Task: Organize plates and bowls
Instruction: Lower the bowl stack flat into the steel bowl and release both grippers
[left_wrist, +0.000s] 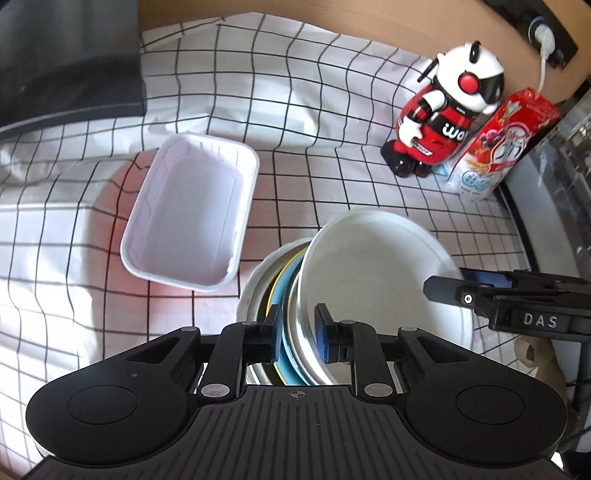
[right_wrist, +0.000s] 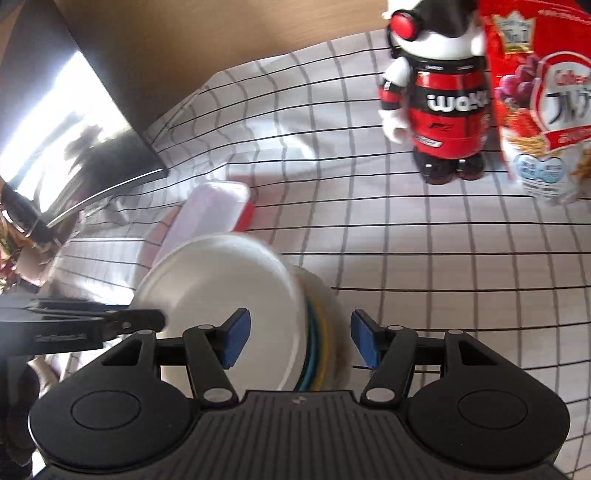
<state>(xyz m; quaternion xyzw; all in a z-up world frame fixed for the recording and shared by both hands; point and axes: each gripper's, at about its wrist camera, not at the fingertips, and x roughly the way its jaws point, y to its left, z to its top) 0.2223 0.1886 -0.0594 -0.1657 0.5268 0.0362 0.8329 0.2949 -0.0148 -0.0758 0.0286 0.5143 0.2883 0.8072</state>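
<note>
A stack of plates and bowls stands tilted on edge: a white plate (left_wrist: 373, 266) in front, then metal, blue and yellow rims (left_wrist: 286, 288), and a white bowl at the back. My left gripper (left_wrist: 297, 334) is shut on the rims of the stack. In the right wrist view the white plate (right_wrist: 229, 295) and the coloured rims (right_wrist: 317, 332) lie between my right gripper's (right_wrist: 300, 341) open jaws, which do not touch them. The right gripper also shows in the left wrist view (left_wrist: 480, 295) at the plate's right edge.
A white rectangular tray (left_wrist: 192, 214) lies on the checked cloth (left_wrist: 295, 110) left of the stack; it also shows in the right wrist view (right_wrist: 210, 210). A red and white robot toy (left_wrist: 443, 110) and a red cereal bag (left_wrist: 506, 144) stand at the back right. A dark laptop (left_wrist: 66, 62) is at the back left.
</note>
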